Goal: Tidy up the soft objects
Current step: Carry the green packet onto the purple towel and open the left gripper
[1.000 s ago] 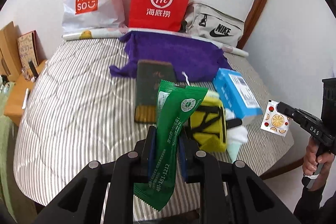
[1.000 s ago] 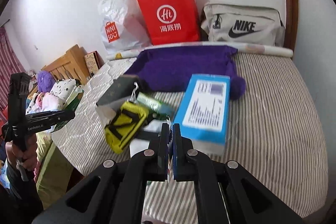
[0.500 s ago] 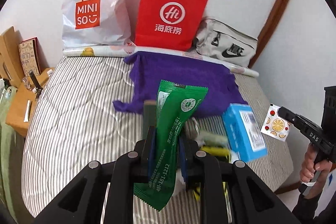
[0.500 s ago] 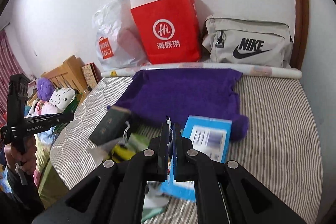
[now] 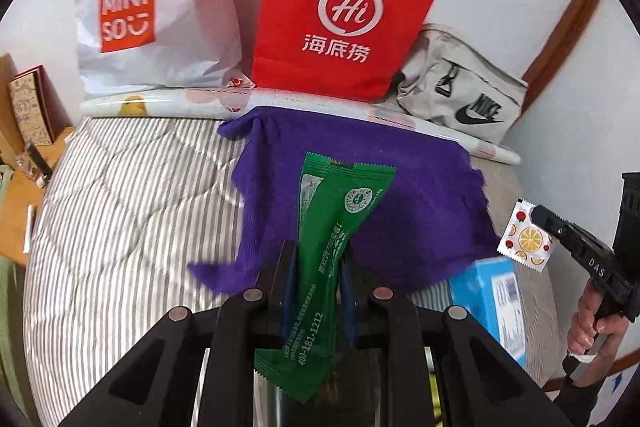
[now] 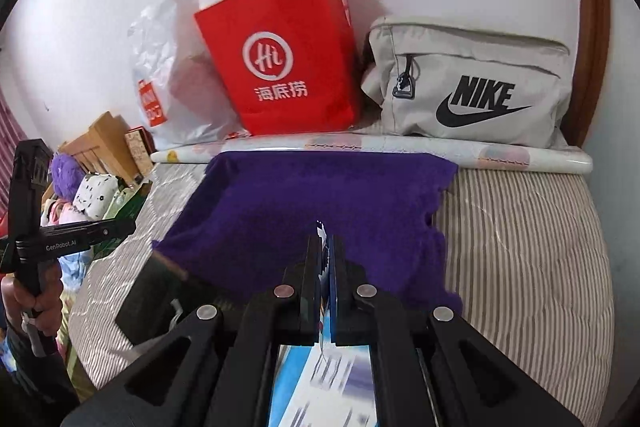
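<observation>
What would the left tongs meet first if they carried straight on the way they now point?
Most likely the purple cloth spread on the striped bed: it lies straight beyond the left tongs and their green packet. The red bag stands farther back; depth is hard to judge.

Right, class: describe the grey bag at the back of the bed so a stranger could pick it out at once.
Start at the striped bed and look to the wall behind the purple cloth, where three bags stand in a row. The grey bag is the rightmost, beside the red paper bag. It alone is fabric, lies low and wide, and carries a black NIKE logo.
</observation>
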